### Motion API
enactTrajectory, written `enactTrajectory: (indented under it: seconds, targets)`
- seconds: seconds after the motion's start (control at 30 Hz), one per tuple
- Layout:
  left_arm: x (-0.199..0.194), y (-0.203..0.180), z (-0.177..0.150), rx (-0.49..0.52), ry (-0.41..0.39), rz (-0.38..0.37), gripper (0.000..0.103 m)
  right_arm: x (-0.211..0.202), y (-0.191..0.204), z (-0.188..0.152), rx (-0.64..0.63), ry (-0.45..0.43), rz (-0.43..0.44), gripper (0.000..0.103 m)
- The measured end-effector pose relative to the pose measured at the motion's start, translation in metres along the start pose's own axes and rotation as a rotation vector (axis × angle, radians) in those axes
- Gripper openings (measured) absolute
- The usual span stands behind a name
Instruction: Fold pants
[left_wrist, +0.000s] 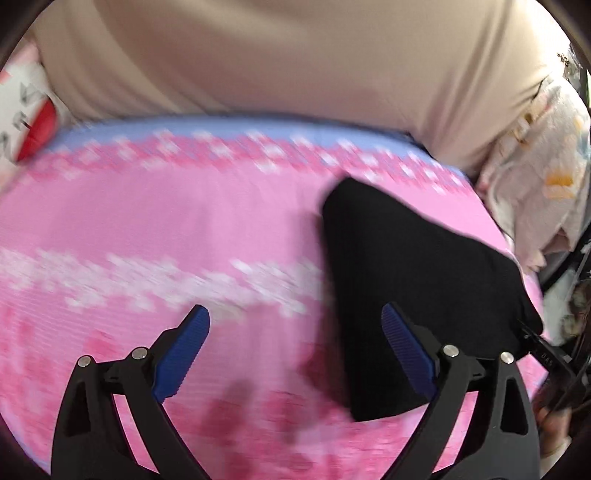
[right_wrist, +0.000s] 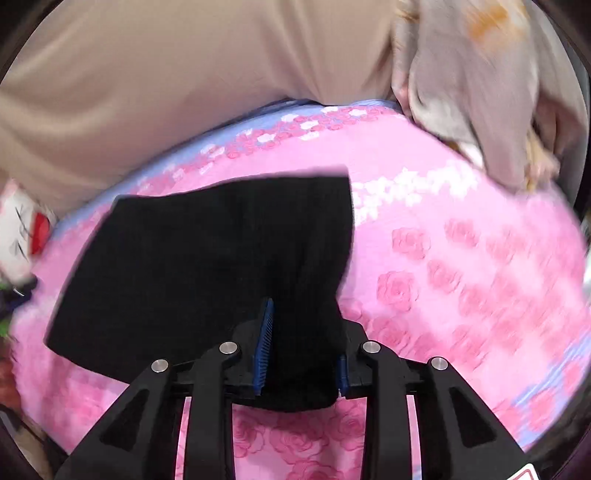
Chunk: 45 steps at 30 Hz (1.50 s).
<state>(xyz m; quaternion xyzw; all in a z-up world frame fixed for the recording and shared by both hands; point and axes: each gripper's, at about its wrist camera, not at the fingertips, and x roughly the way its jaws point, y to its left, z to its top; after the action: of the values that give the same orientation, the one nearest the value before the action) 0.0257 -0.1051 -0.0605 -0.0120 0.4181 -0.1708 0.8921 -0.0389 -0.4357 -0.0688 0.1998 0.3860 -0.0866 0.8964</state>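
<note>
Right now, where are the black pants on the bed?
The folded black pants lie on the pink rose-patterned bedsheet; their near edge sits between the right gripper fingers. In the left wrist view, they lie right of centre.

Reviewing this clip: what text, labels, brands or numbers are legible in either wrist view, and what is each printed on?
"DAS": on the black part at the right edge of the left wrist view; partly cut off, so possibly incomplete.
Dark lettering on the white and red item at the left: too blurred and cropped to read.
Red-edged label at the bottom of the right wrist view: cut off, unreadable.
</note>
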Motion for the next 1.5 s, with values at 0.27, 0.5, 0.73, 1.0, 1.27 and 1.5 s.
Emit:
enactTrajectory:
  seconds: [0.27, 0.5, 0.73, 1.0, 1.27, 1.5]
  targets:
    - [0.053, -0.031, -0.01, -0.018, 0.129, -0.101, 0.092, -0.005, -0.011, 0.004, 0.046, -0.005, 0.025, 0.07]
    - [0.057, -0.024, -0.008, -0.053, 0.144, -0.276, 0.036, 0.023, -0.012, -0.008, 0.199, 0.053, 0.233, 0.038]
    - [-0.03, 0.041, 0.001, -0.049, -0.018, -0.184, 0.033, -0.02, 0.087, 0.008, -0.014, -0.002, 0.349, 0.033]
    - [-0.044, 0.13, -0.065, -0.141, 0.028, -0.001, 0.055, 0.027, 0.164, -0.058, -0.195, 0.088, 0.297, 0.059]
    - [-0.076, 0.068, -0.035, 0.055, -0.17, 0.21, 0.062, -0.03, 0.185, -0.005, -0.274, -0.092, 0.145, 0.055]
    - [-0.01, 0.062, -0.013, 0.082, -0.107, 0.454, 0.074, 0.016, 0.23, 0.021, -0.339, -0.018, 0.212, 0.0]
